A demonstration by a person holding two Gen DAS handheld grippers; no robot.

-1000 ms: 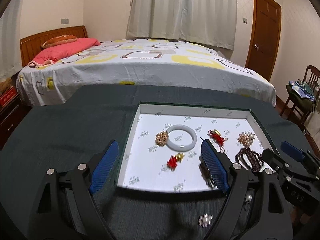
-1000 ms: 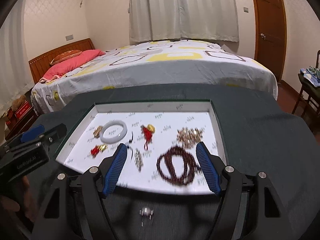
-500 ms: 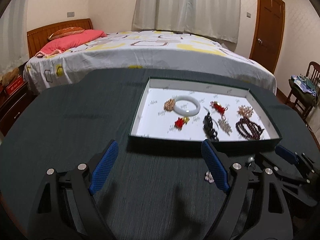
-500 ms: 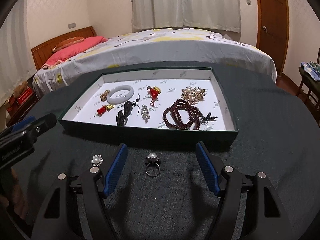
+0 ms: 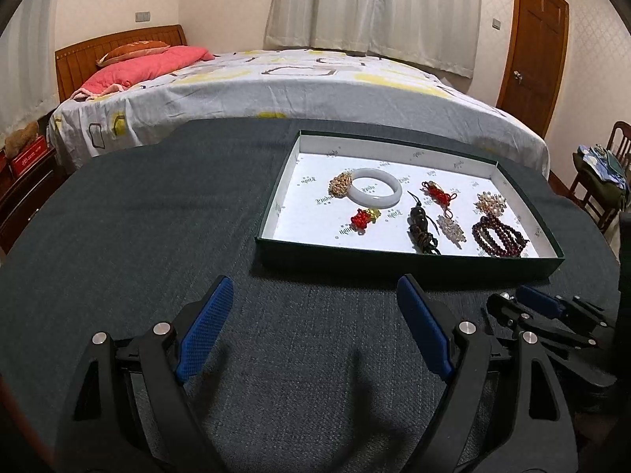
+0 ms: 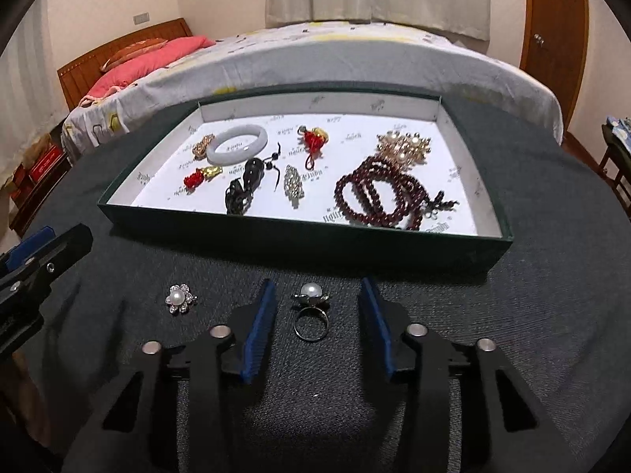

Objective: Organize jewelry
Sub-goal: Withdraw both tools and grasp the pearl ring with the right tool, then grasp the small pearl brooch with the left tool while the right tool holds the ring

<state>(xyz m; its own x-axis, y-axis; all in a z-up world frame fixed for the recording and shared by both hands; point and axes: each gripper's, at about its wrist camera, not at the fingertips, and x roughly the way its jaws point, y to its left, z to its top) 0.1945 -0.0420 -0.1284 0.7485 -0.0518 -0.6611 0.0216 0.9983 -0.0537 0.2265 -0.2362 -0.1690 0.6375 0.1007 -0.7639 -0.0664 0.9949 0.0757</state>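
A dark green tray (image 5: 406, 262) with a white floor holds several jewelry pieces, among them a white bangle (image 5: 376, 192) and dark red beads (image 5: 499, 234). It also shows in the right wrist view (image 6: 299, 232). A pearl ring (image 6: 310, 309) lies on the dark tablecloth in front of the tray, between the pads of my right gripper (image 6: 317, 329), which is open and narrowed around it without touching. A pearl flower brooch (image 6: 180, 298) lies to its left. My left gripper (image 5: 315, 331) is open and empty above the cloth, left of the right gripper (image 5: 540, 311).
The round table has a dark cloth (image 5: 138, 216). A bed (image 5: 276, 90) stands behind it, a door (image 5: 532, 39) at the back right and a chair (image 5: 599, 181) at the right. The left gripper's fingers (image 6: 35, 256) reach in at the left of the right wrist view.
Both grippers have drawn back from over the tray to the cloth in front of it. The right gripper's jaws have narrowed around the pearl ring. The left gripper stays wide open.
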